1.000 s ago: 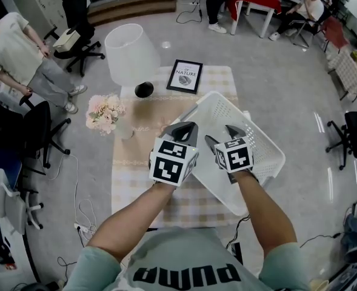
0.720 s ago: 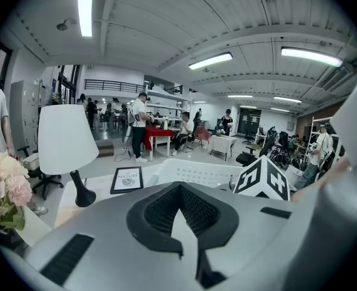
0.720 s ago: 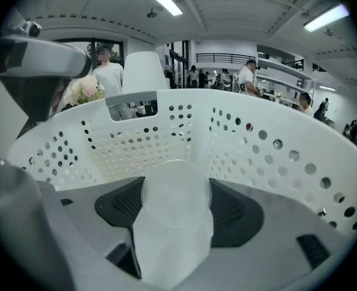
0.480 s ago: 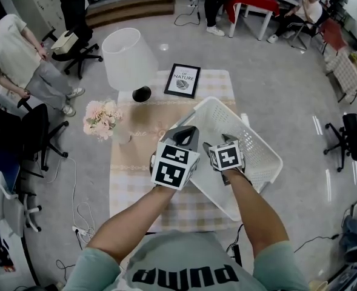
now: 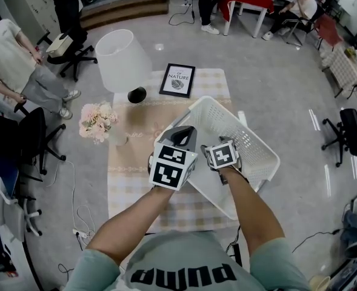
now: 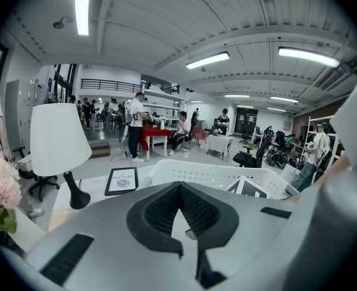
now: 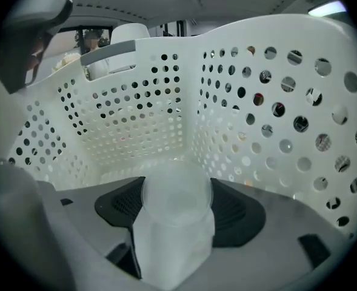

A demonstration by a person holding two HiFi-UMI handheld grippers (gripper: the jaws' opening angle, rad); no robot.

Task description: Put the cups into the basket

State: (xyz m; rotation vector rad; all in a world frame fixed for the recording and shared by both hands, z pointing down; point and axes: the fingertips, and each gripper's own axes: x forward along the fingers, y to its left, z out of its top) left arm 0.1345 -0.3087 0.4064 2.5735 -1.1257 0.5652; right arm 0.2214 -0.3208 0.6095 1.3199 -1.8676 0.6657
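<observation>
Right gripper (image 7: pixel 178 206): its two dark pads are pressed on a cup from both sides; it is held low inside the basket, with the perforated walls all around in its own view
Cup (image 7: pixel 173 247): translucent plastic, its round mouth turned away from the camera toward the basket floor; it sits between the right jaws and is inside the basket, but I cannot tell if it touches the bottom
Left gripper (image 6: pixel 179 188): jaws brought together, the pad tips meet in a point and nothing is grasped between them; in the head view it hovers just beside the right gripper, above the near-left rim of the basket
Basket (image 5: pixel 254 139): white, with round holes in the walls; it stands at an angle on the right part of the table, and its right corner goes over the table edge
Table (image 5: pixel 130 180): covered with a pale checked cloth
Lamp (image 5: pixel 122 54): white shade on a dark round foot, at the far left corner of the table
Picture frame (image 5: pixel 178 80): black, at the far edge, beside the lamp
Flowers (image 5: pixel 96 119): pink and cream bunch at the left edge, well apart from the basket
</observation>
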